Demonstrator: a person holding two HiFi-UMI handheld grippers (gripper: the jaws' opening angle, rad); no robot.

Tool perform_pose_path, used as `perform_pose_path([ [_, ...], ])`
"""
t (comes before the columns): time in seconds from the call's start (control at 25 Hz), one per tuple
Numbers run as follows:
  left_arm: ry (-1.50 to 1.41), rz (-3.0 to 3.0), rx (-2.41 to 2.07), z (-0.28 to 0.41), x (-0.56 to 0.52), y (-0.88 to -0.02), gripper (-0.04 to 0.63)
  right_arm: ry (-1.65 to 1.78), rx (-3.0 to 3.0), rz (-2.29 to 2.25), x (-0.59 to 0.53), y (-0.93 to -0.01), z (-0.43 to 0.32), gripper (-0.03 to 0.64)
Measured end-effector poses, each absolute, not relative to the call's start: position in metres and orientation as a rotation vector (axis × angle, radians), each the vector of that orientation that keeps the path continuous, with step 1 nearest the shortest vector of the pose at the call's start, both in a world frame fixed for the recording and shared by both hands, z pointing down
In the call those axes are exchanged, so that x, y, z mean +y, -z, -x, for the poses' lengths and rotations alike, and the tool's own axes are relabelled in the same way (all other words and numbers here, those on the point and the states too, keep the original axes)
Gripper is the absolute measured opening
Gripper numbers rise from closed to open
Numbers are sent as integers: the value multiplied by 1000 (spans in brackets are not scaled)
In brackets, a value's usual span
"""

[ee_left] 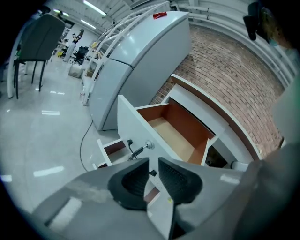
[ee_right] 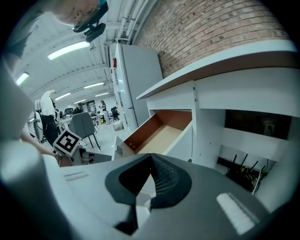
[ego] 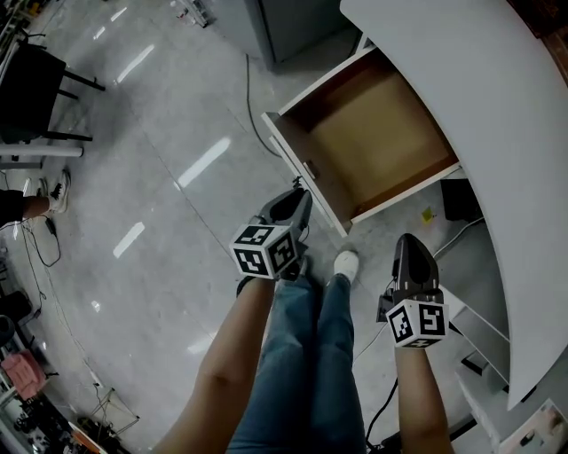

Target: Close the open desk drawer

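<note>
The desk drawer (ego: 368, 142) stands pulled out from under the white curved desktop (ego: 470, 97), its brown inside empty. Its white front panel (ego: 306, 168) faces me. My left gripper (ego: 299, 191) hangs just in front of that panel, jaws a narrow gap apart with nothing between them. In the left gripper view the left gripper (ee_left: 153, 172) points at the panel (ee_left: 133, 124) just below a key in the lock (ee_left: 140, 149). My right gripper (ego: 410, 241) is shut and empty, to the right of the drawer's near corner. In the right gripper view the right gripper (ee_right: 151, 158) has the drawer (ee_right: 161, 133) beyond it.
My legs and a white shoe (ego: 346, 262) are below the drawer. A grey cabinet (ego: 275, 27) and a floor cable (ego: 251, 102) lie beyond it. A black chair (ego: 35, 89) stands far left. A lower drawer (ee_left: 111, 147) is slightly out. Cables (ee_right: 243, 171) hang under the desk.
</note>
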State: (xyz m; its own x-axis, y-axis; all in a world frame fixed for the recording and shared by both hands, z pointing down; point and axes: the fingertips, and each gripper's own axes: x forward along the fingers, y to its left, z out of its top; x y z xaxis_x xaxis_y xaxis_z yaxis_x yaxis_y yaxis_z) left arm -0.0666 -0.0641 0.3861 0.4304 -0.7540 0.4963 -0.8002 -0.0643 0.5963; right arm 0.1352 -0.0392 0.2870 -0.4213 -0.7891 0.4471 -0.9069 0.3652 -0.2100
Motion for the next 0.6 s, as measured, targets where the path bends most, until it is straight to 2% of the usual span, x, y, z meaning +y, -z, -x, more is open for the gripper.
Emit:
perform_pose_path([
  [0.04,-54,-1810,-1327,66,-66,-389,76,-628,-2355,-1510,-39,-289,-135,-2],
  [0.08,-47,-1798,-1325,65,-68,-393,86,-631,-2351,-1514,-38,-291,-136,-2],
  [0.32,18,-1655,-1343,70,-86,-420,86,-695,-2322,-1572,-40,-298,-142,-2],
  [0.6,-45,-1606,-1342,70,-101,-446,86,-688,-2327,-1575,-55,-300,-140,-2],
])
